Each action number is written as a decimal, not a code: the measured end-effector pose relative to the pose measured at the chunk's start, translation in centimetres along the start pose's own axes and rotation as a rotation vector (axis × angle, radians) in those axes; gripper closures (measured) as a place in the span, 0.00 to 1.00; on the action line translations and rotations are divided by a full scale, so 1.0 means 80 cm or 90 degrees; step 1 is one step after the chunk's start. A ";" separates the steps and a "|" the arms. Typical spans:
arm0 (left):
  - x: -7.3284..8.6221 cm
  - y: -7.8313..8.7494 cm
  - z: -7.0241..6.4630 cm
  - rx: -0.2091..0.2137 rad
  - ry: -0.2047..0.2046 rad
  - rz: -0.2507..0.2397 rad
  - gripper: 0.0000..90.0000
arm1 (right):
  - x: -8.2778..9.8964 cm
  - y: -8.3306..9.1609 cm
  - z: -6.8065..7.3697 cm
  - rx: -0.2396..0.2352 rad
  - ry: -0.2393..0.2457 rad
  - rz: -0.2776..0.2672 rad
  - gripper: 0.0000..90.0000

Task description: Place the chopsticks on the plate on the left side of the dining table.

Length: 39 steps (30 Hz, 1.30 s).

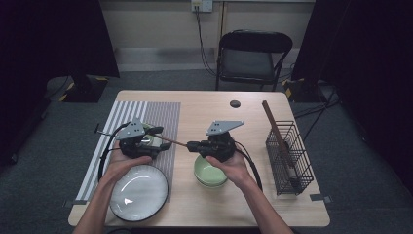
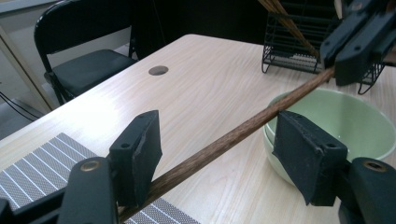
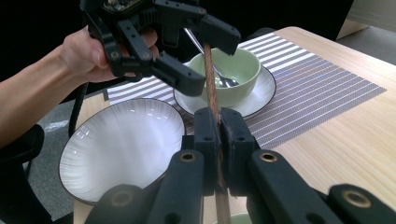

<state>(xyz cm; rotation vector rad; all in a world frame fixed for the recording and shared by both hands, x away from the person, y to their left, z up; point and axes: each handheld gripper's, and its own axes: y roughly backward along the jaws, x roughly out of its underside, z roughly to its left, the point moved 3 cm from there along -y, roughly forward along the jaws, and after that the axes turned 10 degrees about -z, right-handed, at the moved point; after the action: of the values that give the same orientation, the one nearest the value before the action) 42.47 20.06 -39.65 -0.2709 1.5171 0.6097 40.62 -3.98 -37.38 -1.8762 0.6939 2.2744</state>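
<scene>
While the right claw (image 3: 219, 140) is clenched on the wooden chopstick (image 2: 224, 140), the stick spans level above the bench (image 1: 204, 105) toward 9 o'clock, passing between the released left claw (image 2: 217, 154). Judged light, stiff, smooth; grip mid-shaft, squarely.

No text, label, brand, number or sign can be read anywhere in these pictures.
</scene>
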 end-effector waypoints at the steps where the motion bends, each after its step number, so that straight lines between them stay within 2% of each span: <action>1: 0.001 -0.001 0.000 0.000 0.004 -0.002 0.36 | -0.001 0.000 0.000 0.001 0.001 0.002 0.96; 3: 0.005 -0.003 0.000 -0.003 -0.007 0.014 0.38 | -0.002 0.001 -0.001 0.002 -0.001 0.003 0.96; 5: 0.007 -0.005 0.000 -0.001 -0.005 0.018 0.40 | -0.004 0.001 -0.002 0.002 -0.005 0.003 0.96; 7: 0.010 -0.006 0.001 -0.005 -0.008 0.026 0.47 | -0.005 0.002 -0.003 0.002 -0.006 0.006 0.96; 15: 0.018 -0.006 0.005 0.015 -0.001 0.040 0.61 | -0.016 0.003 -0.006 -0.006 -0.010 0.007 0.96; 18: 0.021 -0.008 0.004 0.026 0.004 0.054 0.66 | -0.020 0.004 -0.006 -0.007 -0.006 0.007 0.96; 20: 0.024 -0.010 0.002 0.038 0.012 0.063 0.69 | -0.024 0.004 -0.006 -0.007 -0.003 0.004 0.96; 21: 0.025 -0.013 -0.001 0.057 0.018 0.068 0.72 | -0.027 0.005 -0.006 -0.008 -0.004 -0.004 0.96; 25: 0.027 -0.022 -0.011 0.089 0.017 0.082 0.80 | -0.042 0.008 -0.009 -0.006 -0.002 -0.030 0.97; 28: 0.029 -0.029 -0.017 0.106 0.032 0.084 0.83 | -0.050 0.007 -0.010 -0.005 0.003 -0.042 0.97; 31: 0.029 -0.032 -0.021 0.120 0.033 0.086 0.86 | -0.057 0.005 -0.010 -0.002 0.003 -0.052 0.97; 36: 0.027 -0.035 -0.029 0.148 0.037 0.081 0.90 | -0.067 0.001 -0.015 0.002 -0.001 -0.073 0.91; 39: 0.024 -0.035 -0.033 0.163 0.045 0.072 0.93 | -0.071 0.000 -0.016 0.002 -0.006 -0.084 0.79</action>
<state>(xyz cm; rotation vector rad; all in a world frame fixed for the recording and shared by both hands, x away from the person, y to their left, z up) 41.63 16.73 -42.26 -0.0101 1.6682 0.4921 43.11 -3.38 -32.16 -1.8490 0.5539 2.1988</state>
